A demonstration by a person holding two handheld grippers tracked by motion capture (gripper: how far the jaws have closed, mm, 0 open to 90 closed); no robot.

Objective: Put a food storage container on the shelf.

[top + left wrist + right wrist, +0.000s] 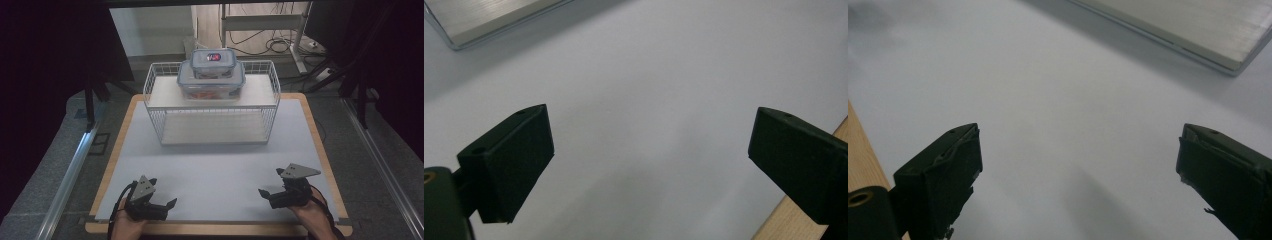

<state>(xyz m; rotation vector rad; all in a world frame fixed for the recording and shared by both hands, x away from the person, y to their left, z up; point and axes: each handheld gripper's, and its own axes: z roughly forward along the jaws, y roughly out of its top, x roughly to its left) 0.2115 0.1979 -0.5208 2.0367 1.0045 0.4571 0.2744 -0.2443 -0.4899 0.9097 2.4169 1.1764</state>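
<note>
**Both grippers wait, boxes stacked on the rack**

The left hand-held gripper and right hand-held gripper rest released and empty at the counter's near edge. Well apart, two lidded boxes sit stacked on the wire rack's upper shelf, probably awaiting pickup. Their contents are hard to make out.

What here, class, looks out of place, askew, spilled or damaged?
Little stands out. The two stacked boxes sit squarely on the top shelf of the wire rack, lids on, nothing spilled. The one flaw: the pads of the right gripper look chipped and frayed at their edges. Both grippers are open and empty.
</note>
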